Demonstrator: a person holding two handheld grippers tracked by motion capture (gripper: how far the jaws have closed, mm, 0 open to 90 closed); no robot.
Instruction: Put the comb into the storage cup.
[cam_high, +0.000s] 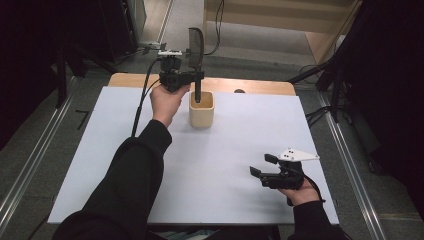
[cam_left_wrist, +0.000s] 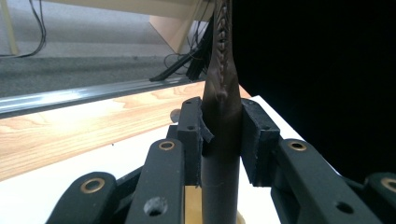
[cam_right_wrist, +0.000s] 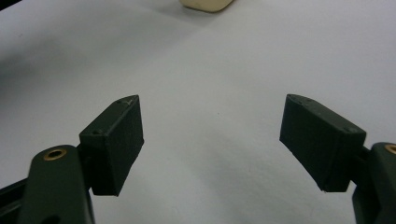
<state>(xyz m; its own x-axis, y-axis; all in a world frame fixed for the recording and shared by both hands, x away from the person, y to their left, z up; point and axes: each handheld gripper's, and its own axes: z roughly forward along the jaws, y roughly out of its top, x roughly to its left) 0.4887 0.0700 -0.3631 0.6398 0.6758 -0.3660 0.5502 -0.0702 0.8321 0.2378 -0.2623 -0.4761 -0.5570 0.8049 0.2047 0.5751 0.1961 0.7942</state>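
The left claw (cam_high: 196, 76) is clamped on the handle of a dark brown plastic comb (cam_high: 195, 47), which stands upright with its toothed head on top and its lower end dipping into the open mouth of a cream, square-sided cup (cam_high: 201, 111) at the far middle of the white surface (cam_high: 210, 165). In the left gripper view the two black pads (cam_left_wrist: 190, 135) press against opposite sides of the comb's handle (cam_left_wrist: 221, 140), with the rim of the cup just visible below. Holding the comb low on its handle and vertical seems meant to let the narrow end drop straight into the cup without catching the rim; the comb looks partly in, so the placing appears close to done but not finished, since the claw has not let go. The person's left hand (cam_high: 167, 100) sits just left of the cup, well clear of its opening. The right claw (cam_high: 263, 166) rests at the near right of the surface, well apart from the cup, its jaws spread wide with nothing between them; in the right gripper view the bare surface (cam_right_wrist: 210, 93) lies between the pads (cam_right_wrist: 116, 140), and the cup's base (cam_right_wrist: 208, 4) is at the far edge. It seems parked there to stay out of the way.
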